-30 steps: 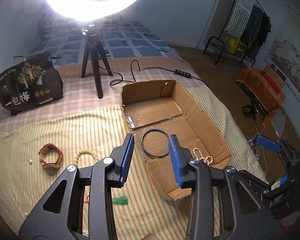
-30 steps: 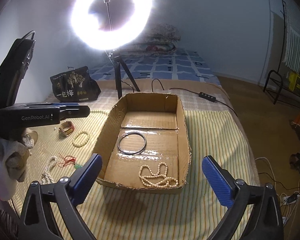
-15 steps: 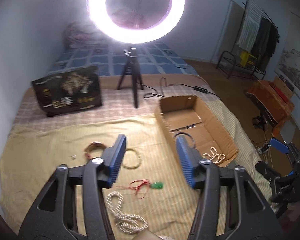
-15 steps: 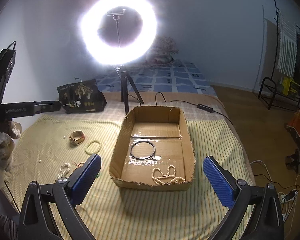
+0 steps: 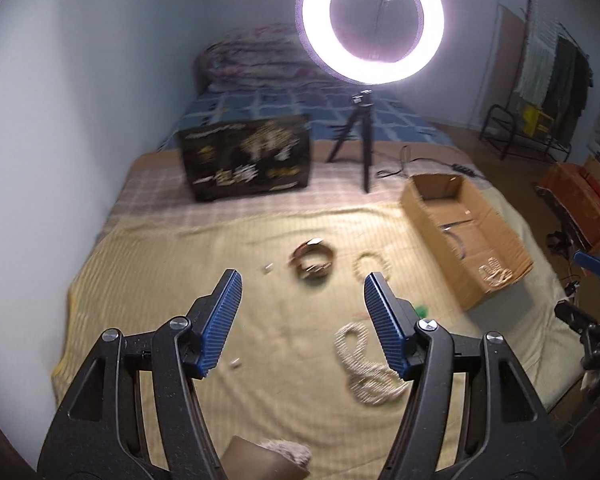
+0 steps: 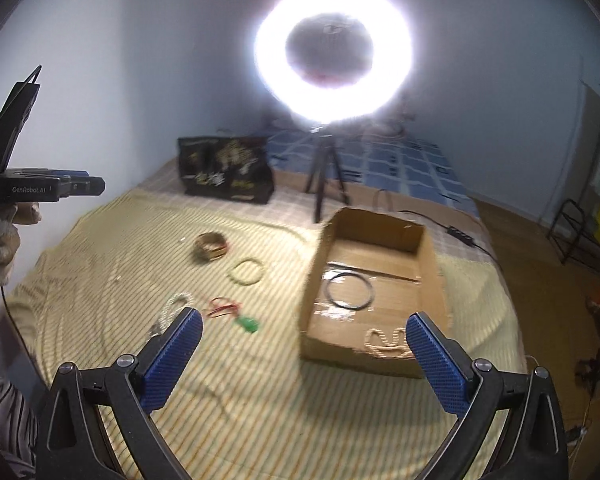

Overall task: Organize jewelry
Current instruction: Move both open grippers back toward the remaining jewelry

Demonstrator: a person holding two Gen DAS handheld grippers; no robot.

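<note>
A cardboard box (image 6: pixel 430 256) lies on the striped bedspread; it also shows in the left wrist view (image 5: pixel 432 220). Inside are a black ring (image 6: pixel 349 291) and a pearl necklace (image 6: pixel 386 342). On the spread lie a brown watch (image 5: pixel 312 258), a beaded bracelet (image 5: pixel 372 266), a white bead necklace (image 5: pixel 366 364) and a green pendant on red cord (image 6: pixel 247 324). My left gripper (image 5: pixel 302 306) is open and empty, above the spread near the watch. My right gripper (image 6: pixel 304 346) is open and empty, in front of the box.
A ring light on a tripod (image 5: pixel 362 148) stands behind the box. A black printed bag (image 5: pixel 248 158) stands at the back left. A cable (image 6: pixel 460 236) runs behind the box. A clothes rack (image 5: pixel 540 88) stands on the floor at right.
My left gripper has swung left, away from the box toward the loose jewelry, and opened wider. My right gripper has turned slightly left, still wide open.
</note>
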